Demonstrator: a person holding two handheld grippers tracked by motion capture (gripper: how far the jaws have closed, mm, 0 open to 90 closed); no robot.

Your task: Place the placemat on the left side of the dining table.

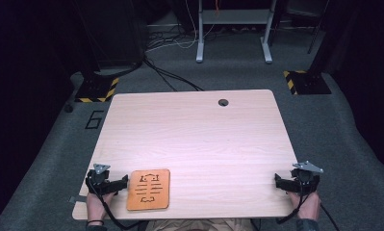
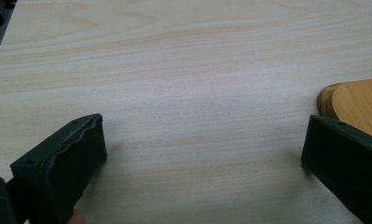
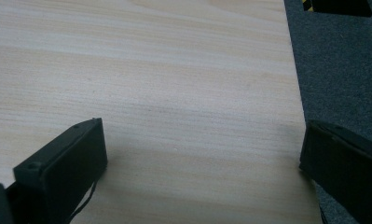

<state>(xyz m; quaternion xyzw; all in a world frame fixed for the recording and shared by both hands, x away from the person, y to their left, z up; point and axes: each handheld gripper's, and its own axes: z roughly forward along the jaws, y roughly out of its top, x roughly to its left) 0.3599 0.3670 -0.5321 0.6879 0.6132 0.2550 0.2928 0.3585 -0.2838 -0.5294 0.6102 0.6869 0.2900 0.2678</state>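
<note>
An orange flat board (image 1: 148,189) with dark cut-out marks lies near the table's front edge, left of centre. My left gripper (image 1: 106,183) rests just left of it, open, with bare wood between its jaws. In the left gripper view the board's rounded corner (image 2: 356,105) shows beside the right jaw, and the left gripper (image 2: 204,154) holds nothing. My right gripper (image 1: 295,180) sits at the table's front right corner, open and empty. In the right gripper view, the right gripper (image 3: 202,154) has one jaw over the wood and the other at the table's edge.
The light wooden table (image 1: 194,139) has a round cable hole (image 1: 223,102) near its far edge. Grey carpet (image 3: 342,70) surrounds it. Black stands with yellow-striped bases (image 1: 97,89) and a grey desk frame (image 1: 233,29) stand beyond the table.
</note>
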